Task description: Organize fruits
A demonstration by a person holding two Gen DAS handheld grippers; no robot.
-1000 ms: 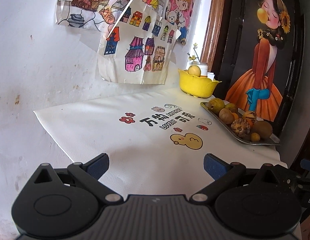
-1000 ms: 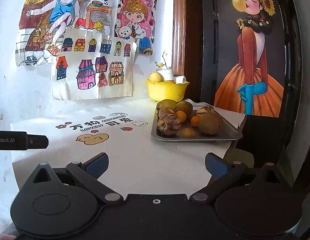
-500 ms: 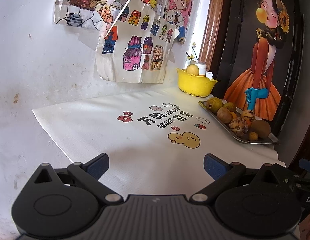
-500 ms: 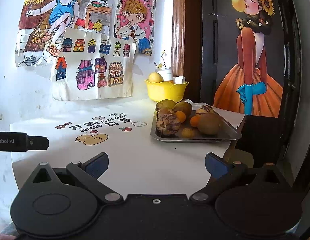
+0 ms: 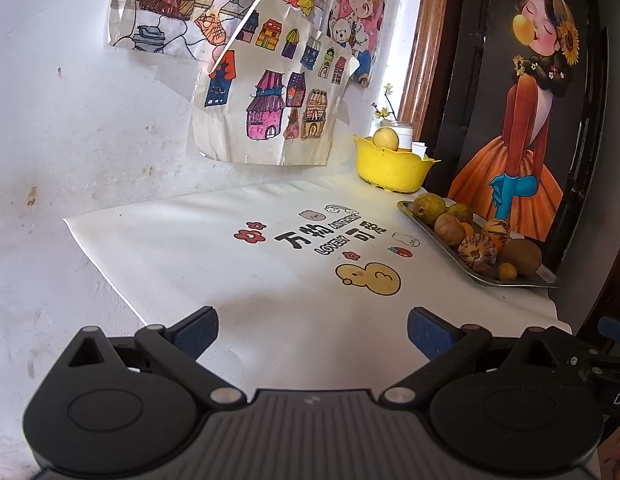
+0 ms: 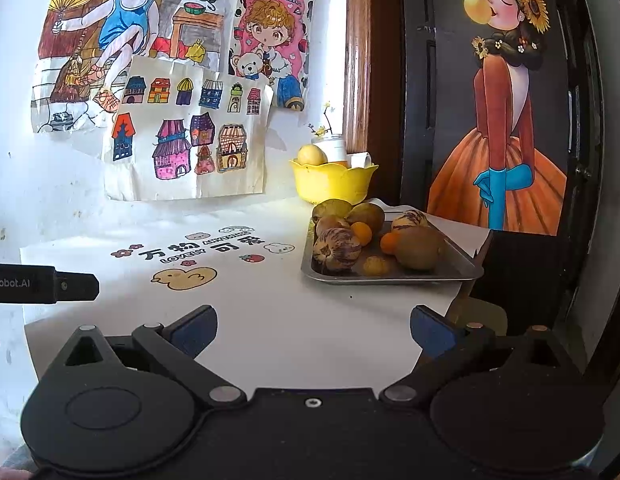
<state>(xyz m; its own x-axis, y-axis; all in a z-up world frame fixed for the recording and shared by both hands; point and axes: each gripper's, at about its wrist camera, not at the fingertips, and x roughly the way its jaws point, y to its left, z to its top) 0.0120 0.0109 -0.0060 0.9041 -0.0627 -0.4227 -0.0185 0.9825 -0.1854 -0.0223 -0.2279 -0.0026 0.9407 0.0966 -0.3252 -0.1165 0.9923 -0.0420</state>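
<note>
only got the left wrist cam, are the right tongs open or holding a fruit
Observer: The right tongs are open with nothing between them, over the white mat, short of the tray.
Operator: which fruit sits closest to them
Observer: A purple-striped fruit at the tray's near left corner, with a small yellow fruit just to its right.
</note>
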